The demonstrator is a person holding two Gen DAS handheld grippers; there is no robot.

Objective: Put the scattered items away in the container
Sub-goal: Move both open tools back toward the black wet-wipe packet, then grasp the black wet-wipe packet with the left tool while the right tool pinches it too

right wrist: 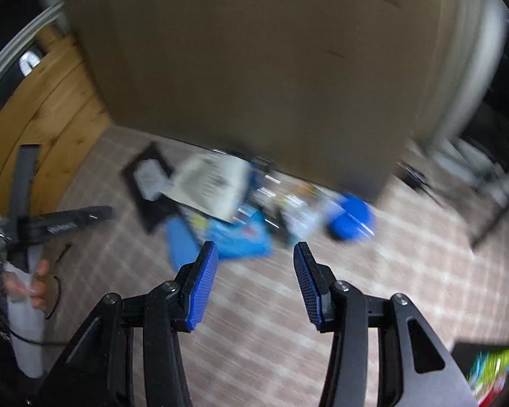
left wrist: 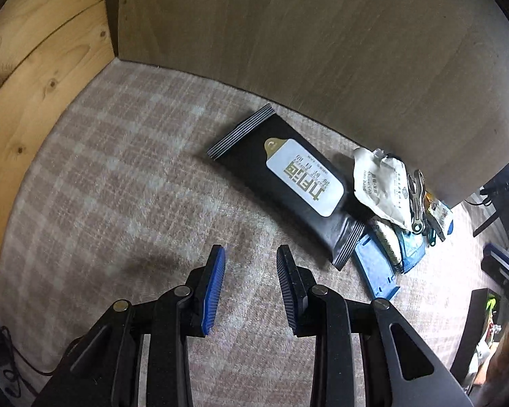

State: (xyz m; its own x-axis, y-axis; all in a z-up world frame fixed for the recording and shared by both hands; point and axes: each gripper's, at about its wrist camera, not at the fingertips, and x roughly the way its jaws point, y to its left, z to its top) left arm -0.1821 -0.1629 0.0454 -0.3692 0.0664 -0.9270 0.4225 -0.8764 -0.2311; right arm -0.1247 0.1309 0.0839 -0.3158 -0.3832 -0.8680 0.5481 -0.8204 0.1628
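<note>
A plaid-covered table [left wrist: 112, 183] carries the clutter, backed by a tall brown panel [left wrist: 322, 34] with knotty pine boarding [left wrist: 34, 68] at far left. In the left wrist view, the left claw [left wrist: 251, 286] hangs over bare cloth, its blue-padded fingers apart and holding nothing. Just right of it lies a black wipes pack [left wrist: 288, 186] with a white label, flat and angled toward the panel. Against the pack's right end sit a crumpled white sachet [left wrist: 380, 186], a flat blue plastic piece [left wrist: 373, 268], a metal clip [left wrist: 417, 200] and small packets, heaped together at the panel's foot. The right wrist view is blurred: the right claw [right wrist: 256, 279] stands wide apart and empty above the cloth, near the same heap, where a round blue object [right wrist: 351, 217] lies at the right end. No container can be made out.
</note>
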